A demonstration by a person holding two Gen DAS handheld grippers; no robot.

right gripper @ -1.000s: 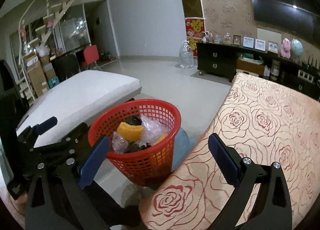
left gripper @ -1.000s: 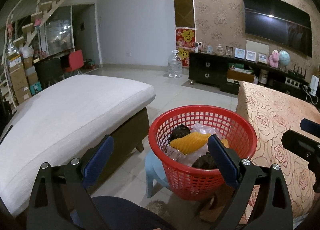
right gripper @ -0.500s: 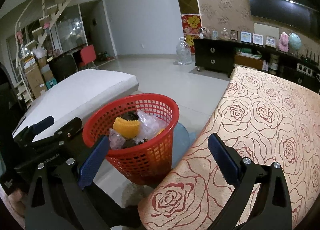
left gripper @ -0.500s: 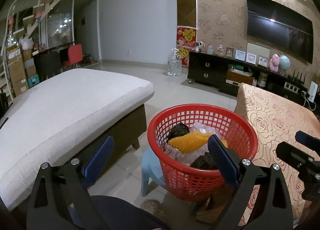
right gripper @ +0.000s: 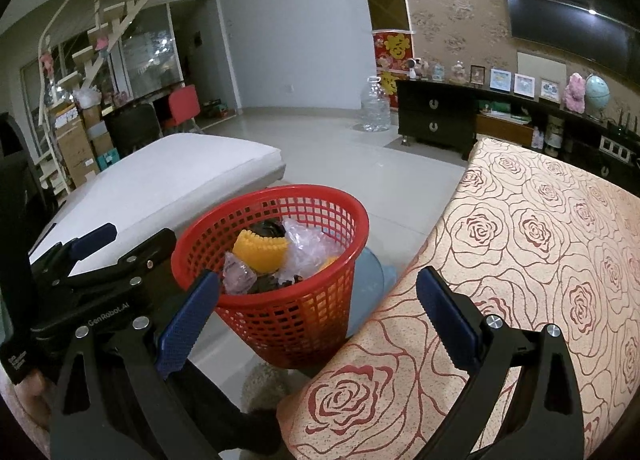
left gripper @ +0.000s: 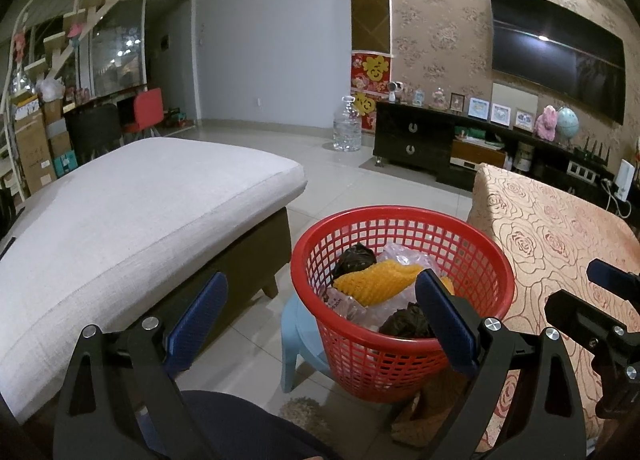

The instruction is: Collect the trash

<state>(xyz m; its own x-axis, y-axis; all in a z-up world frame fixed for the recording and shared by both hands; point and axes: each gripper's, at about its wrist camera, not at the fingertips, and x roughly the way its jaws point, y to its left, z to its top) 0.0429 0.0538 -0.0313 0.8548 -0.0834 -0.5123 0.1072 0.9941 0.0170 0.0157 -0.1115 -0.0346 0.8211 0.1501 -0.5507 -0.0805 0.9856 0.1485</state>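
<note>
A red mesh basket (left gripper: pixel 472 256) (right gripper: pixel 324 320) stands on a pale blue stool (left gripper: pixel 298 334) between a white cushioned bench and a rose-patterned table. Inside lie yellow foam netting (left gripper: pixel 376 280) (right gripper: pixel 258 250), clear plastic wrap (left gripper: pixel 404 260) (right gripper: pixel 308 246) and dark crumpled bags (left gripper: pixel 354 258). My left gripper (left gripper: pixel 322 316) is open and empty, hanging just short of the basket's near rim. My right gripper (right gripper: pixel 318 314) is also open and empty, with the basket on its left side and the table edge on its right. The left gripper (right gripper: pixel 94 250) shows at the left of the right wrist view.
The white bench (left gripper: pixel 120 212) fills the left. The rose-patterned table (right gripper: pixel 540 252) fills the right. Beyond are tiled floor, a big water bottle (left gripper: pixel 347 126), a dark TV cabinet (left gripper: pixel 420 140) and a wall TV (left gripper: pixel 556 52). A person's dark-clad knee (left gripper: pixel 240 424) is at the bottom.
Both views have drifted slightly; the basket sits a little lower and nearer in each. Both grippers stay open and empty.
</note>
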